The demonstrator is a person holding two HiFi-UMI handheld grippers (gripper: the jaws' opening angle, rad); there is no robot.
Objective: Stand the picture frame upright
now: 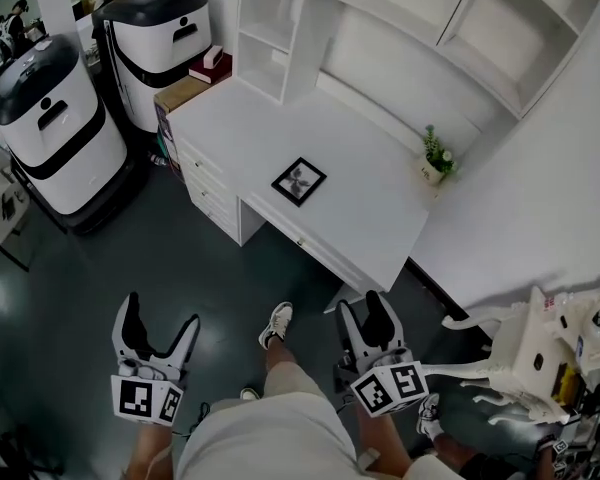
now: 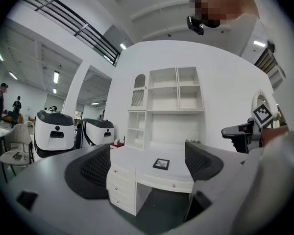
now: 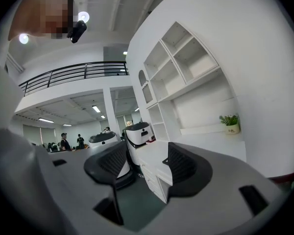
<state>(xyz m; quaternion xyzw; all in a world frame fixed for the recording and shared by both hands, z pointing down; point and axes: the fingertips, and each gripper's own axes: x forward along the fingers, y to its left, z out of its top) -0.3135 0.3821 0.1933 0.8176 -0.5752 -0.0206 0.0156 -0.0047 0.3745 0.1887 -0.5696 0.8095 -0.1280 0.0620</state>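
While the black-bordered square picture frame (image 1: 299, 181) is lying flat on the white drawered desk (image 1: 260, 128), both grippers are hovering well apart from it.
Seen from the head view, the left gripper (image 1: 161, 316) is sitting at about 7 o'clock of the frame and the right gripper (image 1: 362, 308) at 5 o'clock, each with jaws spread and gripping nothing; the frame is showing far off between the left jaws.
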